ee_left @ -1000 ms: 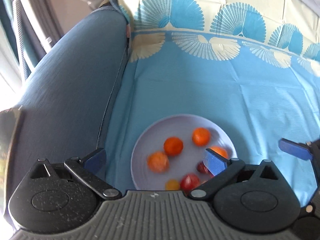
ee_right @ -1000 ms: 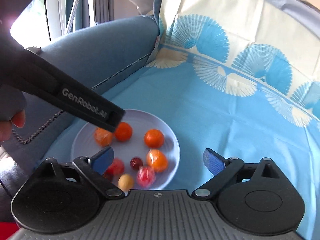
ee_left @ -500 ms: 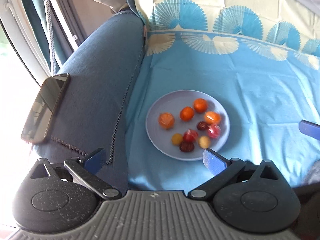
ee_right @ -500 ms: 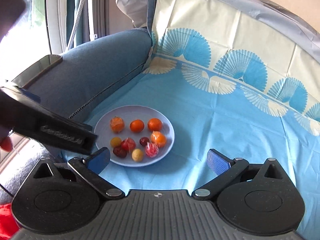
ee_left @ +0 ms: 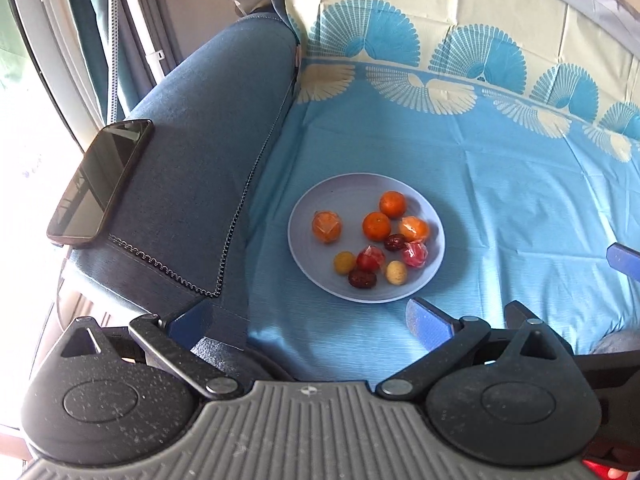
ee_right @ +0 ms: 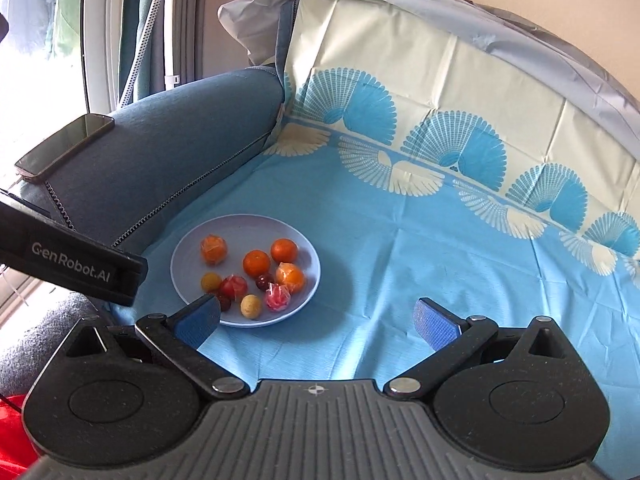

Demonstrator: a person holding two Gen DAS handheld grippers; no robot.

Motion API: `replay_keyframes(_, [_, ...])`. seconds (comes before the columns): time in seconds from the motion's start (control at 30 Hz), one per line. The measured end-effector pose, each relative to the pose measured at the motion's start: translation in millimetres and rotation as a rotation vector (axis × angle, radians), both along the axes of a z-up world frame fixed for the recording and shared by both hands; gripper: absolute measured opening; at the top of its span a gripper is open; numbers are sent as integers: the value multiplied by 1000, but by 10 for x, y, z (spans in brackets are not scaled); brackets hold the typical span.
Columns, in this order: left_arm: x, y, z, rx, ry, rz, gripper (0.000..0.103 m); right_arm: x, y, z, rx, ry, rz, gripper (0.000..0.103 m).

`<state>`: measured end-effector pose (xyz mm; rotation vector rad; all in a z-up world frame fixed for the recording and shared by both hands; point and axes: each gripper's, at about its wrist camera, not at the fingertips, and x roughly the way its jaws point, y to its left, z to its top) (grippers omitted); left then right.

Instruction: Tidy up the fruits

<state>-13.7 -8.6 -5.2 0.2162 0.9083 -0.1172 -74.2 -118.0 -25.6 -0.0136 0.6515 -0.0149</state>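
1. While both claws hang above the sofa seat, the left claw [ee_left: 308, 320] has its blue pads spread wide and nothing between them.
2. Over on the right, the right claw [ee_right: 318, 318] is just as wide and just as empty, its left pad overlapping the near rim of the plate [ee_right: 188, 248] in the right wrist view.
3. That pale lilac plate sits flat on the blue fan-print cloth [ee_left: 500, 200], near the sofa armrest [ee_left: 192, 152] but apart from it.
4. On the plate, two bare oranges [ee_left: 376, 226] lie side by side toward the far side, almost touching.
5. A wrapped orange [ee_left: 327, 227] sits alone on the left part of the plate, and another wrapped orange [ee_left: 414, 228] sits right of the bare pair.
6. Nearer the claws come two red wrapped fruits [ee_left: 414, 254], two small yellow fruits [ee_left: 345, 262] and two dark red ones [ee_left: 362, 278]; these may be dates or plums, too small to tell.
7. All the fruit is clustered loosely, several pieces touching their neighbours.
8. A dark phone [ee_left: 100, 184] lies face up on the armrest, well apart from the plate.
9. From the right wrist view, the left tool's black body, lettered GenRobot.AI [ee_right: 72, 266], crosses the left edge, level with the plate.
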Motion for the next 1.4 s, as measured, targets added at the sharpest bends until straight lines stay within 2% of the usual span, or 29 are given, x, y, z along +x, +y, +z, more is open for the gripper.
replay_keyframes(0.4, [46, 32, -17, 21, -2, 14, 103, 34, 79, -4, -4, 15, 37, 102])
replay_keyframes(1.4, [50, 46, -16, 30, -11, 16, 103, 69, 102, 14, -13, 13, 38, 102])
